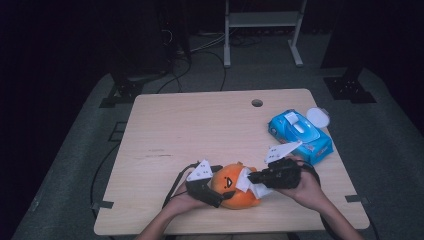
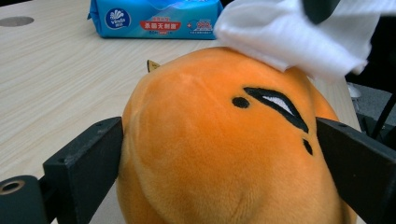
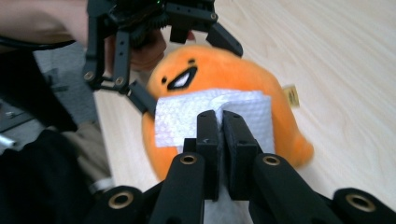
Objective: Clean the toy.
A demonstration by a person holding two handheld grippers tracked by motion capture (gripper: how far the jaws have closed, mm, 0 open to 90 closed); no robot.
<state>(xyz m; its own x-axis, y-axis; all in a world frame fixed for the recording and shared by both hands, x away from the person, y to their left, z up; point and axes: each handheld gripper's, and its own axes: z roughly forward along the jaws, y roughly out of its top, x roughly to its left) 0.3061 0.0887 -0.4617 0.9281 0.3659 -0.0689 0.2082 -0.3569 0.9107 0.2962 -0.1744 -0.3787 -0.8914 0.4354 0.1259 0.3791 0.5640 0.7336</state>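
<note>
Wiping of an orange plush toy (image 1: 234,188) with a folded white wet wipe (image 1: 248,181), seen at a stage when the wipe is already drawn from its pack and laid against the toy. The toy rests near the front edge of the wooden desk (image 1: 200,125), between the two hands. The left gripper (image 1: 212,192) steadies it: in the left gripper view the two black jaws stand wide, one against each flank of the plush toy (image 2: 224,149), clamping it in place. The right gripper (image 1: 257,177) carries the wipe; in the right gripper view its jaws are drawn narrow, nearly together, pinching the folded wet wipe (image 3: 212,116), which lies flat on the upper part of the plush toy (image 3: 219,74), just below the embroidered mouth. In the left gripper view the same wet wipe (image 2: 299,37) touches the crown of the toy.

Behind and to the right, well apart from the toy, lies the blue wet-wipe pack (image 1: 300,136), its round lid (image 1: 318,118) swung open.

Judged from these views: fetching the wipe and securing the toy appear complete, and contact is made. What seems left is the wiping itself across the rest of the plush surface, then disposal of the wipe and perhaps closing the pack lid. No stain can be made out on the fabric, so how much has been cleaned cannot be told.
</note>
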